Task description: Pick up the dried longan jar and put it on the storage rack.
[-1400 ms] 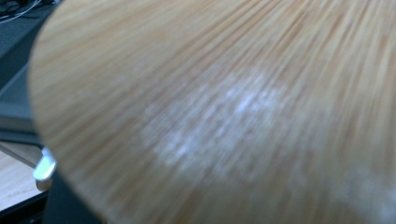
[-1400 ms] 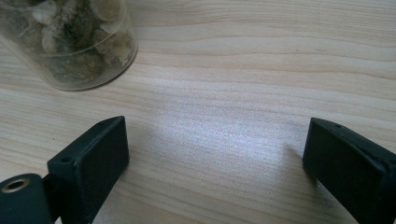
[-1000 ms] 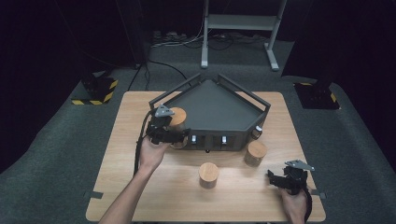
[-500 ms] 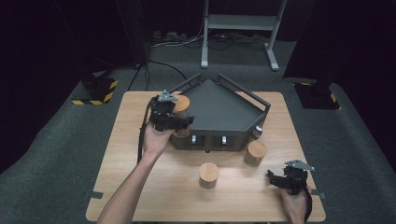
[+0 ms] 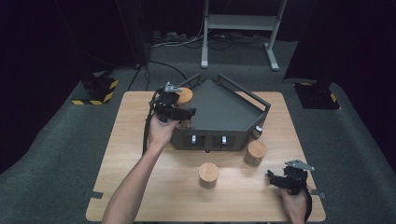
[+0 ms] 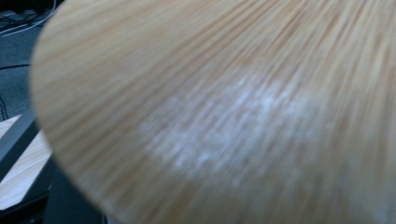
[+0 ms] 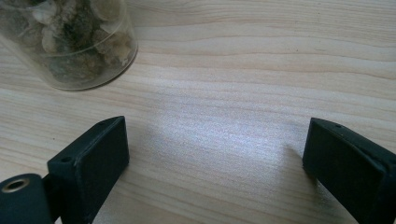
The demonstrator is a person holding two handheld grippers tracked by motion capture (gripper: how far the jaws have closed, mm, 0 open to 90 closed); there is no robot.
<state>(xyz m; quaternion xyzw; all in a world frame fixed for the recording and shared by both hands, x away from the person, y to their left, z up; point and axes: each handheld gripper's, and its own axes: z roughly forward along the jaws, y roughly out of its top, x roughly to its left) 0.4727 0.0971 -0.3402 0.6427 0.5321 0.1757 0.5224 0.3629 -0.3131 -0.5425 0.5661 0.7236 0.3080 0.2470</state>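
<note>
The left gripper (image 5: pixel 180 114) is raised at the left edge of the dark tray (image 5: pixel 219 109) and holds a jar with a wooden lid (image 5: pixel 183 95); I cannot tell how its jaws stand, because the lid (image 6: pixel 224 112) covers them. The right gripper (image 5: pixel 280 179) rests on the table (image 5: pixel 126 154) at the near right corner, jaws spread apart with nothing between them. Another jar (image 7: pixel 70 42) stands near it.

Pale striped-grain bamboo lid (image 5: pixel 184 95), dark olive tray (image 5: pixel 219 112), black jaws.
</note>
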